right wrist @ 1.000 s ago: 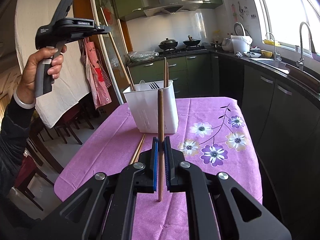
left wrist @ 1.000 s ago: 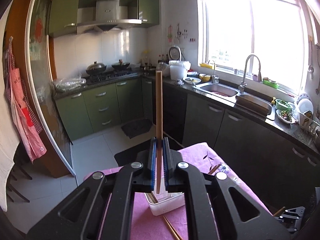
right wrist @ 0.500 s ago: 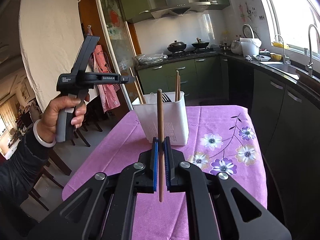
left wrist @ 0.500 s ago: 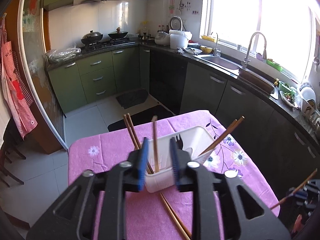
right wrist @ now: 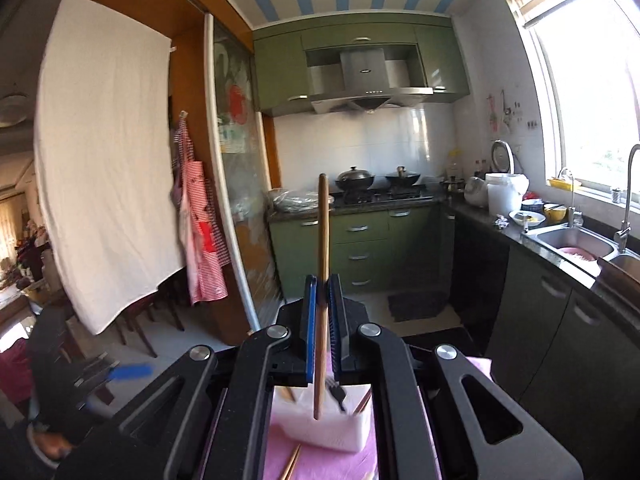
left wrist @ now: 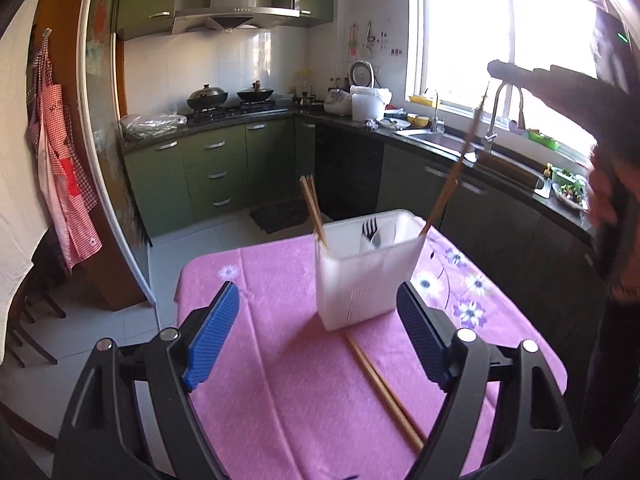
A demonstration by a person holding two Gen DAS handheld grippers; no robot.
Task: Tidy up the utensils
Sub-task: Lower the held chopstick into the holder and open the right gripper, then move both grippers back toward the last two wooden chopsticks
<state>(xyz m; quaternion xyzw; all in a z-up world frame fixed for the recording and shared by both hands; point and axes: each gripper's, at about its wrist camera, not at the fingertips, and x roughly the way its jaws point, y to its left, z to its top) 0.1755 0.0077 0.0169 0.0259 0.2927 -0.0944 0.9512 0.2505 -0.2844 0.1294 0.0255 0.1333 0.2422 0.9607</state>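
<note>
White plastic forms the utensil holder (left wrist: pixel 370 276), which stands upright on the pink flowered tablecloth (left wrist: pixel 280 380). Two chopsticks (left wrist: pixel 314 210) lean out of its far left corner, a dark fork (left wrist: pixel 370 230) stands tines-up near the middle, and another chopstick (left wrist: pixel 444 192) leans out at its right side. A further pair of chopsticks (left wrist: pixel 384 388) lies flat on the cloth, running from the holder's base toward the camera. The left gripper (left wrist: pixel 318 344) hovers over the near part of the table with its blue-padded jaws spread wide and nothing between them. In the right wrist view, the right gripper (right wrist: pixel 322 328) has its jaws pressed tight on a single chopstick (right wrist: pixel 322 280), held nearly upright; the stick's lower tip hangs over the holder's open top, though whether it is inside the rim I cannot tell. Green cabinets (left wrist: pixel 216 176) and a steel sink (right wrist: pixel 572 242) line the kitchen behind
</note>
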